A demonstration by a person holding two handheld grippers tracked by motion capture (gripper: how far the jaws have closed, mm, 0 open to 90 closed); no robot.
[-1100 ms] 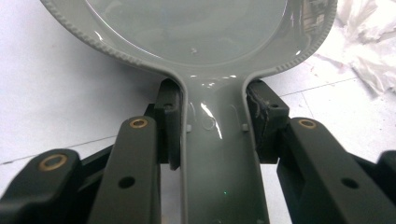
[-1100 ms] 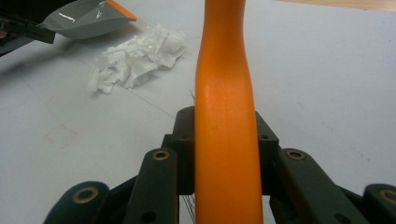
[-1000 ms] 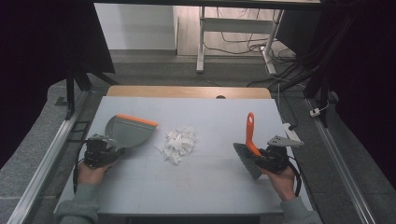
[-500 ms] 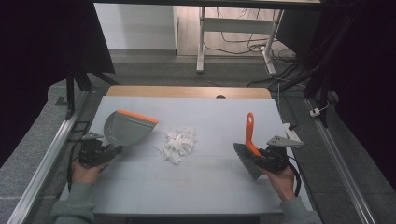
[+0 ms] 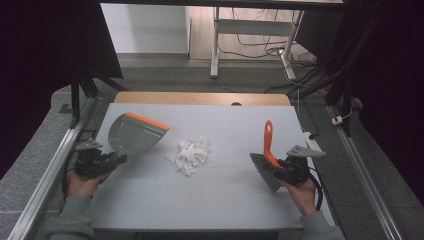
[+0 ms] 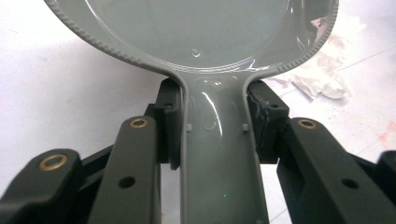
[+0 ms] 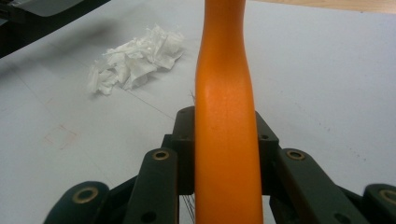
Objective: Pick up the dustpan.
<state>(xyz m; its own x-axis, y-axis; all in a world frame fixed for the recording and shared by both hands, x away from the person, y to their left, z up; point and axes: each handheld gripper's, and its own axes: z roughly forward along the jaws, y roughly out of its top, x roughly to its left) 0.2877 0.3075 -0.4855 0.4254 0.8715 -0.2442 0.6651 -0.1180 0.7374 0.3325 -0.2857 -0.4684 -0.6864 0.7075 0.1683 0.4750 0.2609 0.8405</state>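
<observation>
A grey dustpan point(image 5: 134, 133) with an orange front lip rests at the table's left, and my left gripper point(image 5: 111, 160) is shut on its handle point(image 6: 217, 154). At the right, my right gripper point(image 5: 280, 170) is shut on a hand brush point(image 5: 267, 145) with an orange handle point(image 7: 225, 116) and grey bristles point(image 5: 264, 171). A pile of torn white paper scraps point(image 5: 191, 152) lies on the table between the two tools, apart from both. The scraps point(image 7: 133, 58) sit to the upper left in the right gripper view.
The grey table top point(image 5: 220, 200) has a wooden strip point(image 5: 200, 98) along its far edge. Metal rails point(image 5: 50, 165) run down both sides. Desk legs and cables point(image 5: 250, 40) stand on the floor beyond the table.
The left gripper and the dustpan have drawn back slightly towards the table's left edge. The right gripper and brush have stayed put.
</observation>
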